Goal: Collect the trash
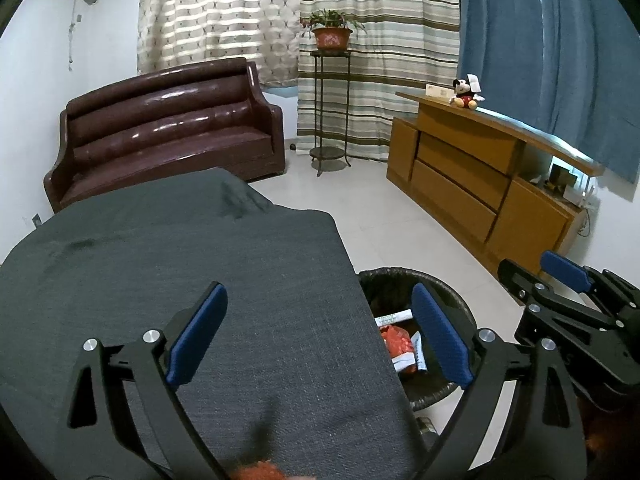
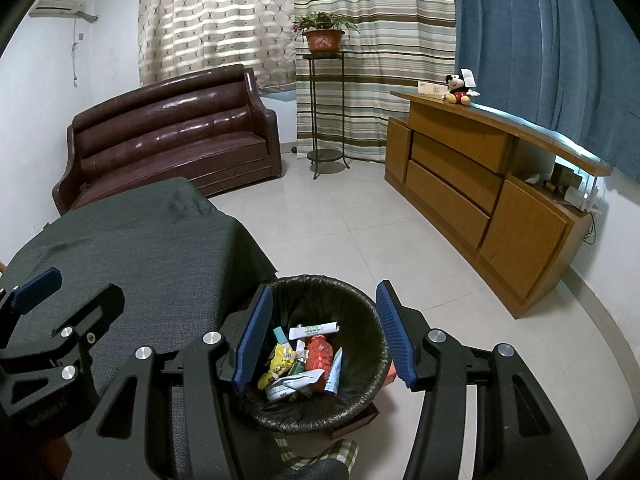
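The trash [image 2: 308,360] lies heaped in the bottom of a round bin [image 2: 360,308] lined with a black bag: a red wrapper [image 2: 320,356], a yellow packet [image 2: 278,362], a white tube with green print [image 2: 316,329] and some pale paper wrappers. The bin stands on the light tiled floor [image 2: 360,232], tight against the edge of a table draped in dark grey cloth [image 2: 160,248]. From the left wrist view that cloth edge hides the near part of the bin, so only a slice of its contents shows.

The right gripper [image 2: 324,332] hangs above the bin mouth, its blue pads [image 2: 250,344] standing partly apart with nothing between them; the rubbish lies well below. The left gripper [image 1: 316,336] is over the table's corner, released and spread wide, one pad above the cloth and the other above the bin, grasping nothing. A blurred orange-red scrap [image 1: 256,470] shows at the bottom edge of the left view, too blurred to name.

Beneath the bin something reddish-brown and boxlike [image 2: 356,424] pokes out, beside a green checked cloth [image 2: 320,452]. Farther off stand a dark brown leather sofa [image 2: 172,140], a metal stand bearing a potted plant [image 2: 324,38], and a wooden cabinet [image 2: 480,184] with a mouse plush toy [image 2: 458,90] on top. Striped and blue curtains hang behind.
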Action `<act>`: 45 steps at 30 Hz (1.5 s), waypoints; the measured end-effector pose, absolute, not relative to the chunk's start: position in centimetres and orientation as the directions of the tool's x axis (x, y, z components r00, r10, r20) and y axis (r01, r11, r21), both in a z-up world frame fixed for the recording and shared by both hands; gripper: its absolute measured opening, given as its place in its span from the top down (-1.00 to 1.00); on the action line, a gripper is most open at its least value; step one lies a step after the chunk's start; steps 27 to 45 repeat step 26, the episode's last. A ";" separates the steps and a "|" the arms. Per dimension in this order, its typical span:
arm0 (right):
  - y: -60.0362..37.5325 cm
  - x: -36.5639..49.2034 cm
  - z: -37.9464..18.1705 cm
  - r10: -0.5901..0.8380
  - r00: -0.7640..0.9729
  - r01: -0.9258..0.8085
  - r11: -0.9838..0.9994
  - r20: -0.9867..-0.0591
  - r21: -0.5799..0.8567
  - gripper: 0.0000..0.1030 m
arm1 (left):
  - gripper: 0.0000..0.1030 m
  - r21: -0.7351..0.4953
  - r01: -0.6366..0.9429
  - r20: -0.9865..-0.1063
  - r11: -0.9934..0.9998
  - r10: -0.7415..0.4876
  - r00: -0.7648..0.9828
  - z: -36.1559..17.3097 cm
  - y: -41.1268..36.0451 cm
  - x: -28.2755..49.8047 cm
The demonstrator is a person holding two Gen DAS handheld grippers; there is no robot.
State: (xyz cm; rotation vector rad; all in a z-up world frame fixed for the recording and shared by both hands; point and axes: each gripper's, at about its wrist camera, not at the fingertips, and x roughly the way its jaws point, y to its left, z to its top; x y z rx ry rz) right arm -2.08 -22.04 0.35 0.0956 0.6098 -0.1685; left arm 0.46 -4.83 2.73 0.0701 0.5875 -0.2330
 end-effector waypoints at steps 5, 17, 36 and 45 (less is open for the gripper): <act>-22.0 -2.1 0.3 -0.130 0.806 0.186 0.982 -0.577 0.039 -0.04 | -0.81 0.007 0.246 -0.557 0.969 -0.201 0.806 2.8 -5.0 0.4; -21.9 -2.1 0.4 -0.130 0.808 0.185 0.982 -0.575 0.037 -0.04 | -0.85 -0.014 0.247 -0.563 0.969 -0.211 0.799 2.7 -4.3 1.0; -21.8 -2.1 0.4 -0.131 0.809 0.185 0.982 -0.574 0.037 -0.12 | -0.85 -0.009 0.209 -0.586 0.978 -0.175 0.791 2.8 -3.3 1.9; -21.8 -2.1 0.4 -0.131 0.809 0.185 0.982 -0.574 0.037 -0.12 | -0.85 -0.009 0.209 -0.586 0.978 -0.175 0.791 2.8 -3.3 1.9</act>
